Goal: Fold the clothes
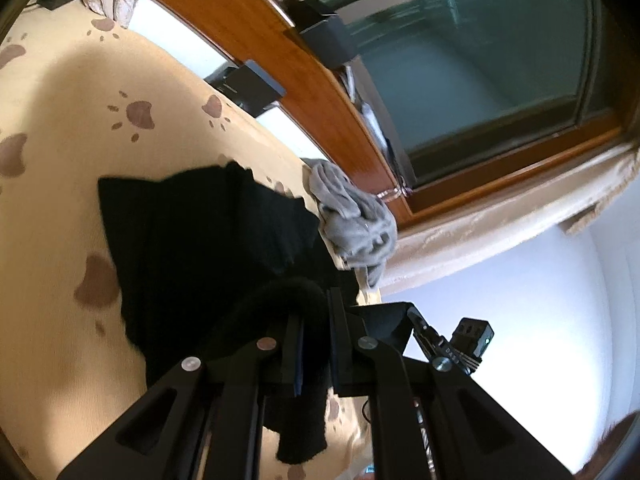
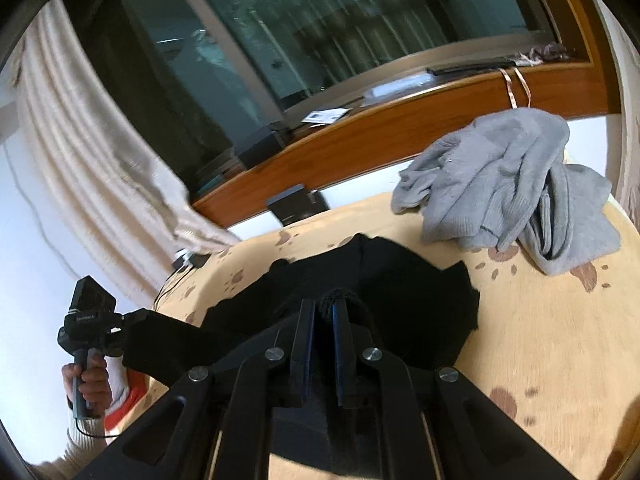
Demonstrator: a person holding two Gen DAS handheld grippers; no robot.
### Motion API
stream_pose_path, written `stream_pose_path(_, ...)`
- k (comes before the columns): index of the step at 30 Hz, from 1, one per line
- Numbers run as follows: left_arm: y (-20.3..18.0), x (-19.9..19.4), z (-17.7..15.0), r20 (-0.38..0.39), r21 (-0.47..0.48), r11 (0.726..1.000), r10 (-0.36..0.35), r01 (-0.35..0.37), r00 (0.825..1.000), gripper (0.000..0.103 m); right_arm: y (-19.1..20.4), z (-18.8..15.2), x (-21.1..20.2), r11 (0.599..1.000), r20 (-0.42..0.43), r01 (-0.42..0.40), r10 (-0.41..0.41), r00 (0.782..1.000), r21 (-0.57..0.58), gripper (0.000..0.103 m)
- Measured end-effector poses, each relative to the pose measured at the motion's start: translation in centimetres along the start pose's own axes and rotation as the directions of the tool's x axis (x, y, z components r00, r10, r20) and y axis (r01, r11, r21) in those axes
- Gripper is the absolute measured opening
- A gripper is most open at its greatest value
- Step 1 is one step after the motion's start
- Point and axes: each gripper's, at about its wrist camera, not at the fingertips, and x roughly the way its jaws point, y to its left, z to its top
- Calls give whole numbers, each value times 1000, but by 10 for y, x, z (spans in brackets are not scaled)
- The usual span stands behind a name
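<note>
Holding: we grip one black garment [image 1: 208, 240] with both grippers, the left gripper [image 1: 314, 312] and the right gripper [image 2: 324, 312] each closed on a bunched edge. Garment lies spread on the paw-print surface [image 2: 540, 340]. Grey garment [image 2: 508, 184], crumpled, lies at the surface's far edge below the wooden windowsill [image 2: 400, 120].

The black garment [image 2: 400, 300] is showing as matt, fuzzy knit cloth, and the grey garment [image 2: 516, 184] as soft ribbed knit. The bed cover [image 2: 540, 340] is looking like finely ribbed cream fabric printed with brown paw marks. The window ledge [image 2: 400, 132] is gleaming as glossy varnished wood. The right gripper [image 2: 323, 312] is appearing as matt black plastic with shiny metal screw heads.
</note>
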Motion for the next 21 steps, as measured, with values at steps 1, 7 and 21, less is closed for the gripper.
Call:
stream_pose_path(1,3,5,7,0,-8,1000,1,-1,1000,11,-5,5,7,1000,-2,7,-7,1000,13,9)
stream_pose_path(7,28,33,46,8,-82,997,13,-13,1000,11,-29,30,47,995,-10,44,-44,999,92,9)
stream_pose_path(21,111,72,76,-4,-357,934,17,-17,1000,41,-90,39,120,949,-90,111,-88,992,295,85)
